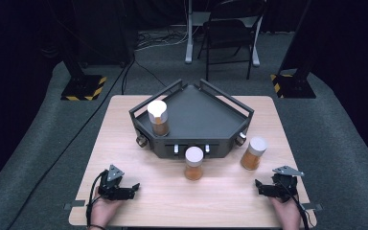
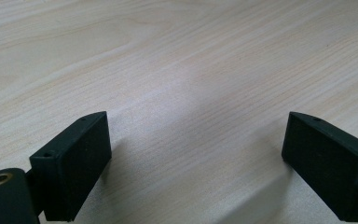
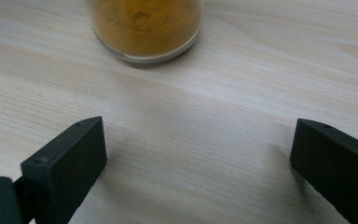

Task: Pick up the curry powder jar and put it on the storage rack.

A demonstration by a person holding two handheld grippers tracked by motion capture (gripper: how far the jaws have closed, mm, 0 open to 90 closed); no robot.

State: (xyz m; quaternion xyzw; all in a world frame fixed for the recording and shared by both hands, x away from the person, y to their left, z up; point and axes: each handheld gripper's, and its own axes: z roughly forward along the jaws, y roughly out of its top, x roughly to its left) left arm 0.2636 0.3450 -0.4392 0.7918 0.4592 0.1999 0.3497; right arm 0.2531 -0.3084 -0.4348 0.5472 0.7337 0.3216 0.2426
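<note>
I see three small jars of orange-brown powder, each with a white cap and each upright. One jar (image 1: pixel 158 117) stands on the dark tray (image 1: pixel 206 120), at its left side. A second jar (image 1: pixel 194 163) stands on the wooden table (image 1: pixel 230 196) just in front of the tray's front edge (whether it touches, I cannot tell). The third jar (image 1: pixel 253 153) (image 3: pixel 145 28) stands on the table by the tray's right front corner, apart from the second.

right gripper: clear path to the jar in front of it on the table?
Probably yes. The right gripper is open, and bare table lies between its jaws and the orange-powder jar just ahead; nothing stands between them.
</note>
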